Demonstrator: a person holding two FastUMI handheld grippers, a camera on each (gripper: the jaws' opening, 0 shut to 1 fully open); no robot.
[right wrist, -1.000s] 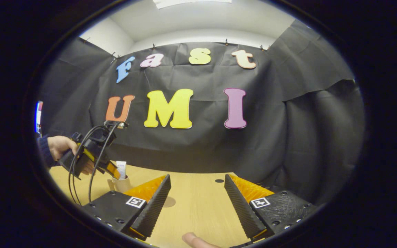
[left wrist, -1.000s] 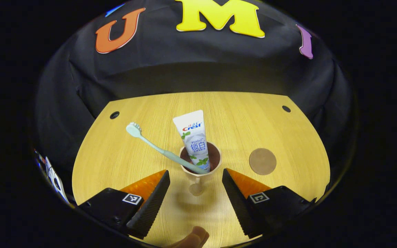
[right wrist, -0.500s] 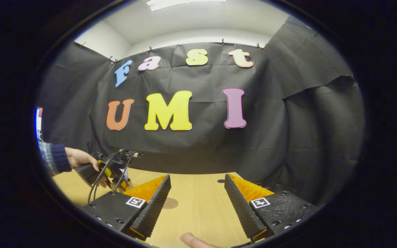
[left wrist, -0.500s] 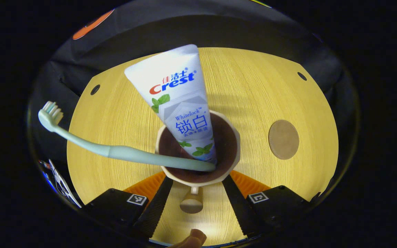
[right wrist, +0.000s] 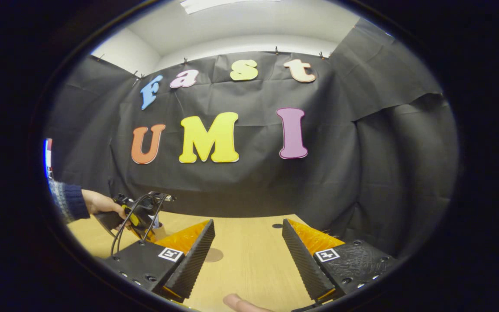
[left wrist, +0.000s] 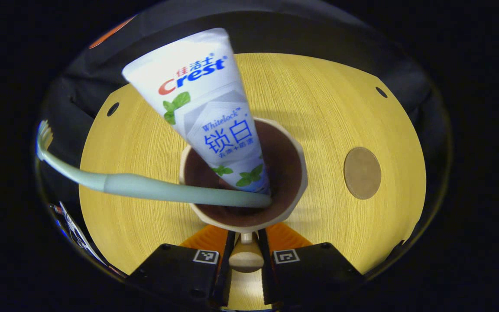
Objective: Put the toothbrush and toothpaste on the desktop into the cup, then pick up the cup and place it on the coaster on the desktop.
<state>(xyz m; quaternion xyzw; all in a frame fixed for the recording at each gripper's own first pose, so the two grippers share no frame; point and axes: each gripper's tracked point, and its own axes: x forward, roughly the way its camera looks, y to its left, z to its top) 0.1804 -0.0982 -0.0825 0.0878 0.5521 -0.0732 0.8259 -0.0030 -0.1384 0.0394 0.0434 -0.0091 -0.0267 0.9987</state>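
In the left gripper view a beige cup [left wrist: 295,173] with a dark inside stands on the wooden desktop [left wrist: 327,108]. A white toothpaste tube [left wrist: 206,104] stands in it, leaning left. A pale green toothbrush [left wrist: 145,190] rests in it too, head out to the left. My left gripper [left wrist: 245,255] is shut on the cup's handle [left wrist: 246,258]. A round brown coaster [left wrist: 362,172] lies right of the cup. In the right gripper view my right gripper [right wrist: 248,255] hangs open over the desktop [right wrist: 249,260], with the coaster [right wrist: 213,255] beside its left finger. The left gripper [right wrist: 139,216] and a hand show far left.
Black cloth walls the desk at the back and sides. Small dark holes [left wrist: 112,108] mark the desktop's far corners. A fingertip [right wrist: 236,302] shows at the bottom of the right gripper view. Bare wood lies around the coaster.
My left gripper came down and forward to the cup, then its fingers went from wide open to shut on the handle. The right gripper has hardly moved.
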